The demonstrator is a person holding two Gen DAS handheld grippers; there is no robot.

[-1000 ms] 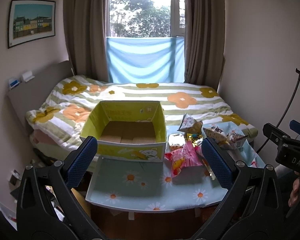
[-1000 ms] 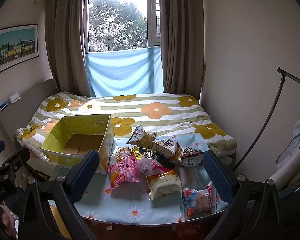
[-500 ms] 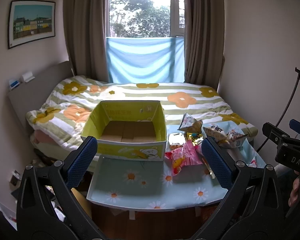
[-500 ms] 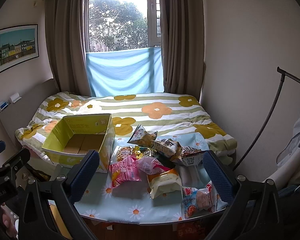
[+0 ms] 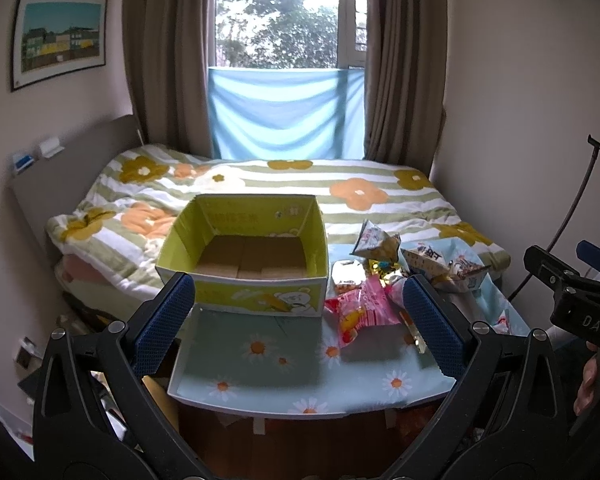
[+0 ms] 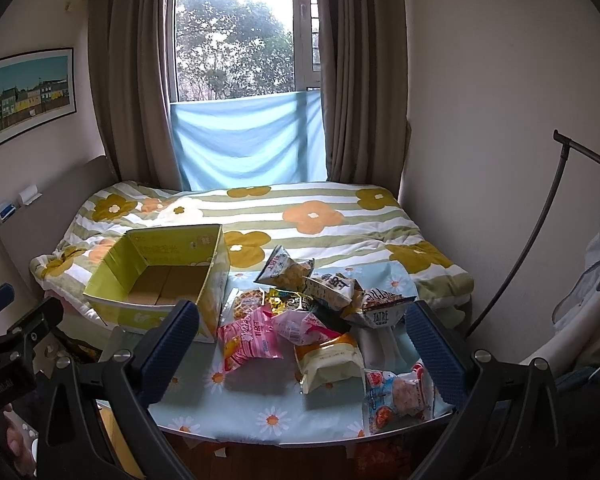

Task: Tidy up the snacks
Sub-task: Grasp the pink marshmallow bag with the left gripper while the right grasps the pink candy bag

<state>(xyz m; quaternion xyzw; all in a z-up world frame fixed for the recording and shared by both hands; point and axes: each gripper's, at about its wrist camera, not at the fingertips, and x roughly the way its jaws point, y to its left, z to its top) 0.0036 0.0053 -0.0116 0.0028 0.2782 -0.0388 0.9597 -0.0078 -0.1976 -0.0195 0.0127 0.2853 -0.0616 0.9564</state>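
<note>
An empty yellow-green cardboard box (image 5: pixel 256 256) stands at the back left of a small table with a daisy-print cloth (image 5: pixel 284 364); it also shows in the right wrist view (image 6: pixel 160 276). A pile of snack packets lies to its right: a pink packet (image 6: pixel 248 340), a cream bread packet (image 6: pixel 328 360), a blue-red packet (image 6: pixel 396 396) at the front right edge, and several more behind. My left gripper (image 5: pixel 298 326) is open and empty, held back from the table before the box. My right gripper (image 6: pixel 300 356) is open and empty, before the pile.
A bed with a flowered quilt (image 5: pixel 284 188) lies right behind the table. A headboard (image 5: pixel 60 176) is at the left, a wall at the right. A dark curved stand (image 6: pixel 536 224) and hanging laundry (image 6: pixel 596 272) are at the far right. Clutter lies on the floor at the left (image 5: pixel 28 356).
Both views have crept slightly nearer the table. Nothing on the table has moved and both grippers stay open.
</note>
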